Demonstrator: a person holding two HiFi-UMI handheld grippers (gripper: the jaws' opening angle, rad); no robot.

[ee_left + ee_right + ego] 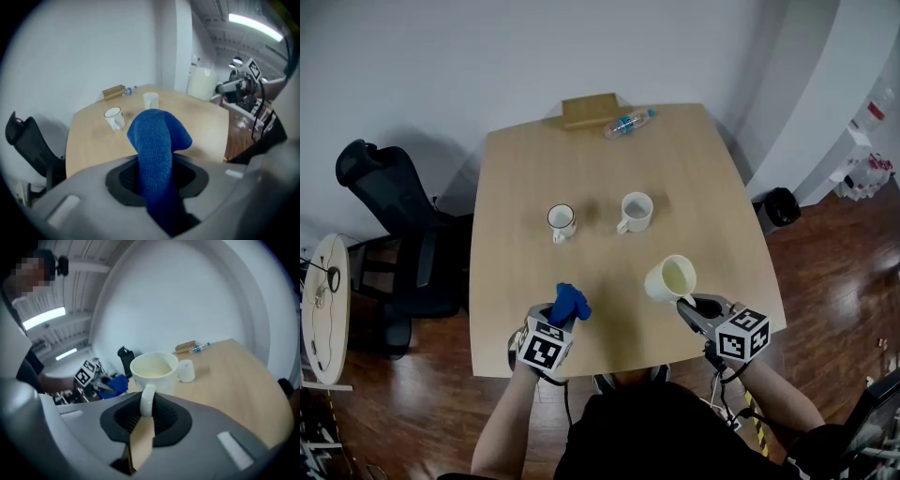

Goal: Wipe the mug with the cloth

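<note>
The left gripper [563, 319] is clamped on the blue cloth [572, 301], whose bunched end sticks out past its jaws. The right gripper [688, 306] is pinched shut on the handle [147, 399] of the cream mug [669, 278], held tilted over the near right part of the table [516, 187], apart from the cloth. To wipe well, I judge the bunched end should be pressed gently round the rim and wall, since a handle-only hold lets the mug twist under a hard push.
</note>
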